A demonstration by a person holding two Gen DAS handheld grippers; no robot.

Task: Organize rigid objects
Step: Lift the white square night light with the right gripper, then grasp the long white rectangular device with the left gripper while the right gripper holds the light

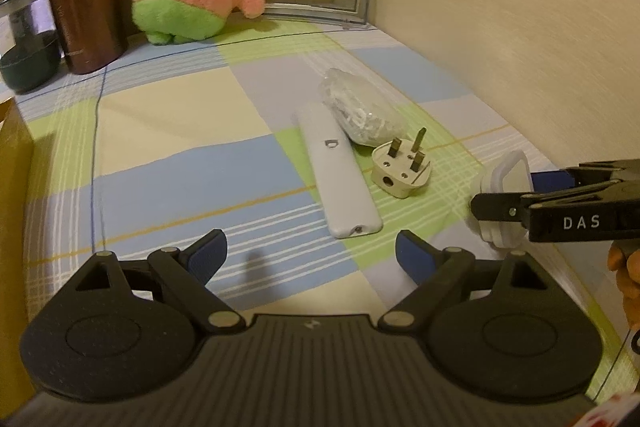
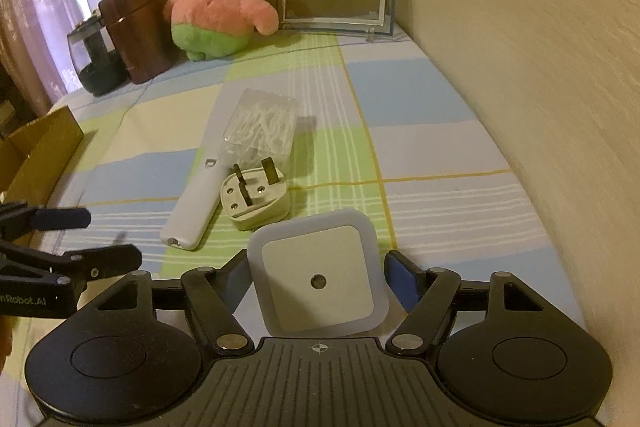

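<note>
Right now the right hand-held gripper (image 2: 318, 269) has the square white night light (image 2: 320, 291) between its jaws, low over the bed (image 2: 440, 187), near the wall side. The pads sit right at its edges, but I cannot tell if they actually clamp it. The left hand-held gripper (image 1: 312, 251) is spread apart and empty, hovering over the sheet.

Likely step: grasp or set down the night light beside the other rigid items. The white plug (image 2: 256, 203) lies just ahead, touching the long white bar (image 2: 196, 203), with the clear bag of small white pieces (image 2: 264, 127) behind them.

To do it well:
- Keep the pads square on the light's flat sides.
- Grip evenly, since its rounded corners may slip.
- Avoid knocking the plug's upright pins.
</note>
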